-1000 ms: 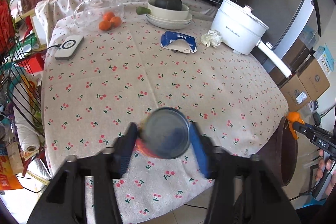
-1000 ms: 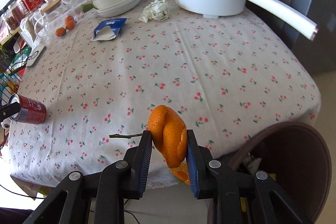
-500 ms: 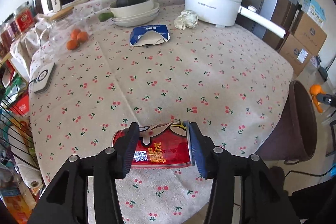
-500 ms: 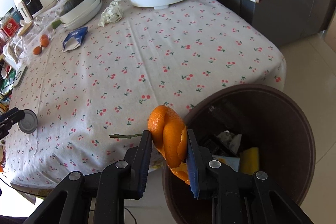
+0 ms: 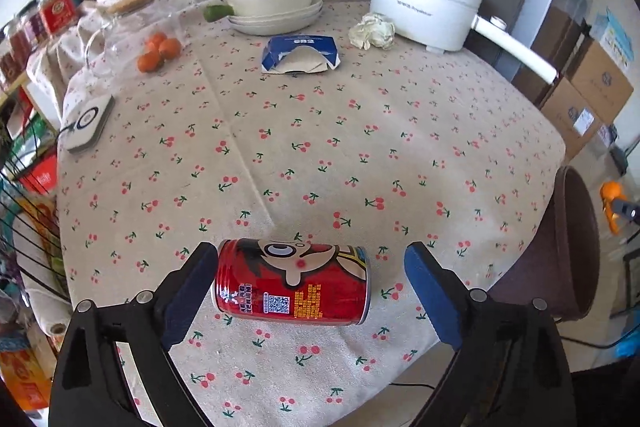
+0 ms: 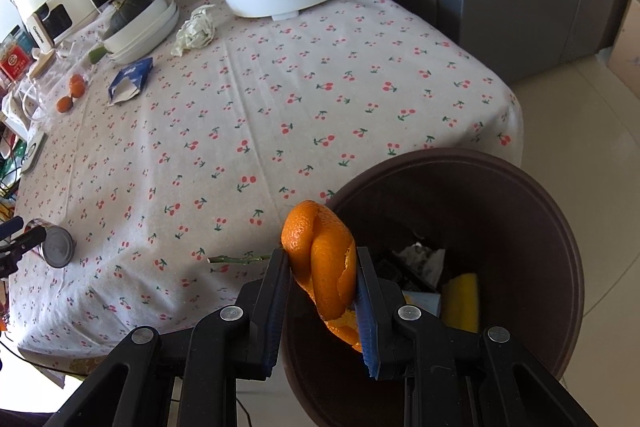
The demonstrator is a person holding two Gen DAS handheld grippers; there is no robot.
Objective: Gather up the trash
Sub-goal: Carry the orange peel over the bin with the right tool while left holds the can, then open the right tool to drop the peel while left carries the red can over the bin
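Red soda can (image 5: 291, 282) front and centre at the bottom of the left wrist view: it lies on its side on the cherry-print tablecloth (image 5: 320, 147), a cartoon face across its upper flank, with a QR code and yellow print below. It lies crosswise between the fingers of the left gripper (image 5: 308, 287), and those jaws are opening right now. The left pad sits right against the can's left end; the right pad stands clear of the other end, with bare cloth showing between them. So the can rests on the table, not pinched.

Over to the right wrist view: the orange peel (image 6: 320, 263) is a curled, twisted strip, bright glossy skin outside, with a ragged tail hanging below. The right gripper (image 6: 322, 291) has it clamped, jaws narrow, both blue pads pressed to the peel's sides. The top of the peel rises above the fingertips. The peel hangs at the left rim of the brown trash bin (image 6: 560, 227), which fills the lower right of the frame, with paper and something yellow already inside.

In the upper part of the left view there is still litter on the cloth: a torn blue carton (image 5: 300, 55) and a crumpled paper wad (image 5: 372, 31) beside the white electric pot (image 5: 428, 7).
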